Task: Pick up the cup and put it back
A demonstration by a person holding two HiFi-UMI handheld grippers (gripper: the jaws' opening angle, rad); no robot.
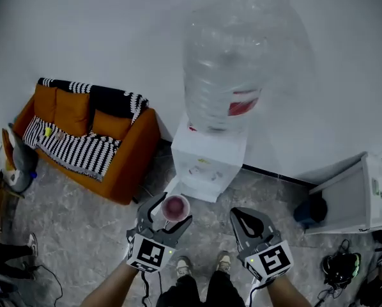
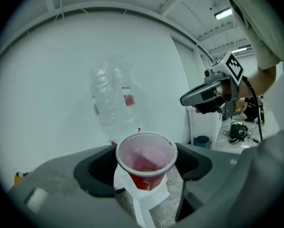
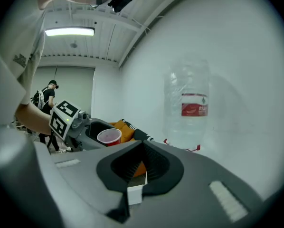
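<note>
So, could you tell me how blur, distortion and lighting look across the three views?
Head view: dim, with dark corners, and the water bottle looks smeared and ghostly. Left gripper view: strong fisheye curve inside a black surround; the cup is sharp, and the water bottle behind it is soft. Right gripper view: the same fisheye bend, and the ceiling light blows out to white.

One cup (image 1: 175, 208) is showing, near centre. Two grippers are showing near: the left gripper (image 1: 172, 211) and the right gripper (image 1: 245, 221). One bottle (image 1: 226, 62) is standing on one dispenser (image 1: 207, 165), far. One sofa (image 1: 130, 155) is carrying one blanket (image 1: 76, 149), left. One cabinet (image 1: 354, 200) and one bin (image 1: 311, 210) are standing right.
</note>
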